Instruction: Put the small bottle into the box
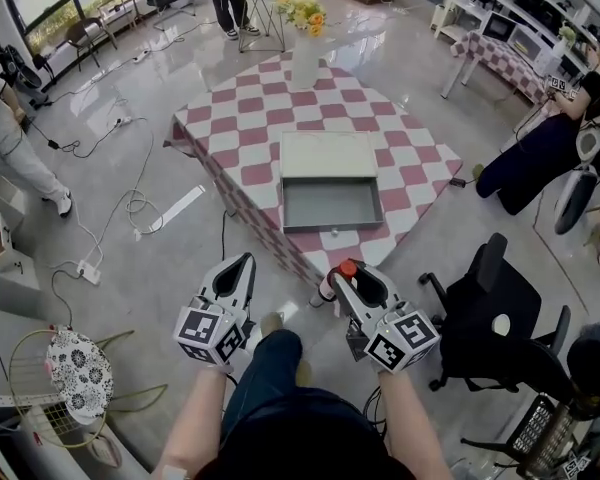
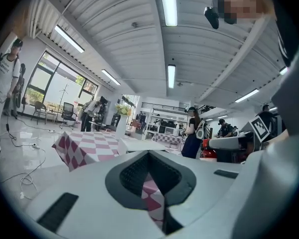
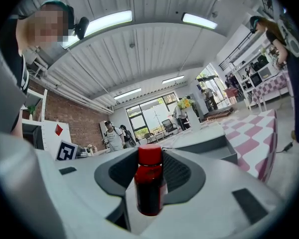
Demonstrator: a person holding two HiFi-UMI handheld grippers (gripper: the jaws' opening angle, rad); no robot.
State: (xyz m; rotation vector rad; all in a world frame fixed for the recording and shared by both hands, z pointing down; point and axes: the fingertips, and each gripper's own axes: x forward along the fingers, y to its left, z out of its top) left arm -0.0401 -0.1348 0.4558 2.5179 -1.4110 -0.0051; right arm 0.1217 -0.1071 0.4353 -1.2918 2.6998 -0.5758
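A small dark bottle with a red cap stands upright between the jaws of my right gripper, which is shut on it. In the head view that gripper holds the bottle over the floor, just short of the table's near corner. The grey box lies open on the checkered table, its pale lid folded back on the far side. My left gripper hovers level with the right one, its jaws together and nothing in them.
A pink-and-white checkered cloth covers the table, and a vase of flowers stands at its far side. A black office chair is at my right. Cables and a power strip lie on the floor at left. People stand around the room.
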